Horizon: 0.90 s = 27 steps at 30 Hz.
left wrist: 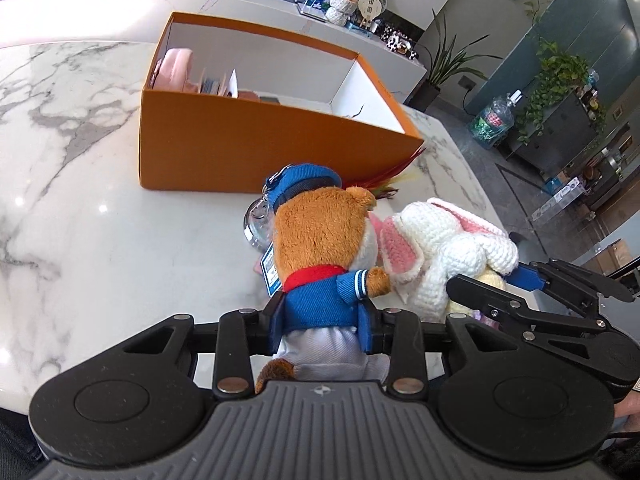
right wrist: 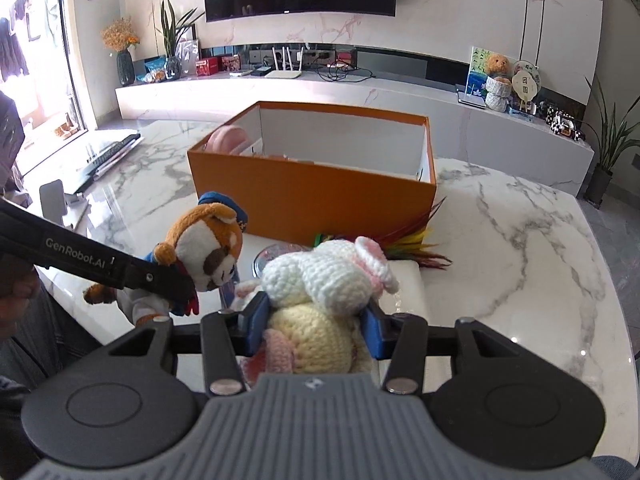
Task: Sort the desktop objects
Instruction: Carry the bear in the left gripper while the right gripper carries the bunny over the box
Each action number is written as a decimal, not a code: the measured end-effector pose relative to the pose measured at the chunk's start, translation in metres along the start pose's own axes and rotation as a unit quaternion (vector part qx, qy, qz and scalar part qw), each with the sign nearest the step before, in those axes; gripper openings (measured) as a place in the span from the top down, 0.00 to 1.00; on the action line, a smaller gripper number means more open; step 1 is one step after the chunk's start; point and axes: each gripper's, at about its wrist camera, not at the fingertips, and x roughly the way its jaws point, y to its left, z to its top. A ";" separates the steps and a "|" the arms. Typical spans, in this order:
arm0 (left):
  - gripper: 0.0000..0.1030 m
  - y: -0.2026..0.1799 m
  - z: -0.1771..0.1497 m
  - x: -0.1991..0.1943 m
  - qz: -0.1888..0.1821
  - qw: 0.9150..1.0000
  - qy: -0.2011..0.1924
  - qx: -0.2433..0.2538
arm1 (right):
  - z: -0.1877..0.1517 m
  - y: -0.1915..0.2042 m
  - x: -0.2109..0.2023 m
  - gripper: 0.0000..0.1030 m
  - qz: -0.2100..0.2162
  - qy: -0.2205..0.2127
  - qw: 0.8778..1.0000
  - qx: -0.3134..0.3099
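My left gripper [left wrist: 326, 320] is shut on a brown plush bear [left wrist: 324, 232] in a blue sailor suit and cap, gripped at its waist and lifted off the marble table. My right gripper [right wrist: 314, 320] is shut on a crocheted white and yellow bunny [right wrist: 320, 276] with pink ears, also held above the table. The two toys hang side by side, almost touching. In the right wrist view the bear [right wrist: 208, 244] and the left gripper [right wrist: 176, 288] appear at the left. The open orange box [left wrist: 240, 148] stands just behind both toys, and it holds a pink item [left wrist: 176, 68] and some cards at its left end.
Coloured feathers [right wrist: 416, 240] lie against the box's front corner. A small glass dish [right wrist: 272, 256] and a white block [right wrist: 408, 280] sit under the toys. A keyboard [right wrist: 104, 156] and a phone stand [right wrist: 52, 196] lie far left. The table's edge [left wrist: 480, 200] drops off at the right.
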 end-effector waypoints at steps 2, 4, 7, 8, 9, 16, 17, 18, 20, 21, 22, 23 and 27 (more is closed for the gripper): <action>0.61 -0.003 0.012 -0.005 -0.011 1.000 -0.010 0.003 | 0.012 -0.004 -0.003 0.51 0.005 -0.012 1.000 0.005; 0.61 -0.005 0.024 -0.010 -0.018 1.000 -0.021 0.006 | 0.025 -0.008 -0.004 0.51 0.009 -0.023 1.000 0.008; 0.61 -0.010 0.049 -0.015 -0.029 0.999 -0.036 0.014 | 0.046 -0.014 -0.004 0.51 0.008 -0.041 0.999 0.007; 0.61 -0.010 0.057 -0.016 -0.030 0.999 -0.041 0.016 | 0.056 -0.017 -0.003 0.51 0.008 -0.049 0.999 0.006; 0.61 -0.011 0.065 -0.018 -0.031 0.998 -0.047 0.019 | 0.064 -0.019 -0.003 0.51 0.007 -0.055 0.998 0.004; 0.61 -0.006 0.136 -0.026 -0.017 0.996 -0.082 0.038 | 0.127 -0.030 0.020 0.51 0.018 -0.098 0.995 0.000; 0.61 -0.004 0.147 -0.025 -0.009 0.996 -0.082 0.038 | 0.135 -0.032 0.027 0.51 0.022 -0.101 0.995 0.005; 0.61 -0.002 0.156 -0.022 -0.002 0.996 -0.083 0.040 | 0.143 -0.034 0.035 0.51 0.027 -0.103 0.994 0.011; 0.61 0.003 0.173 -0.016 0.009 0.996 -0.082 0.038 | 0.159 -0.039 0.055 0.51 0.038 -0.106 0.993 0.028; 0.61 0.007 0.181 -0.011 0.012 0.996 -0.081 0.035 | 0.166 -0.042 0.065 0.51 0.043 -0.106 0.993 0.036; 0.61 0.011 0.190 -0.005 0.014 0.996 -0.080 0.032 | 0.172 -0.044 0.076 0.51 0.047 -0.105 0.992 0.044; 0.61 0.016 0.197 0.002 0.018 0.996 -0.080 0.029 | 0.177 -0.046 0.087 0.51 0.049 -0.103 0.992 0.052; 0.61 0.035 0.216 0.031 0.027 0.997 -0.075 0.024 | 0.188 -0.056 0.133 0.51 0.062 -0.080 0.991 0.084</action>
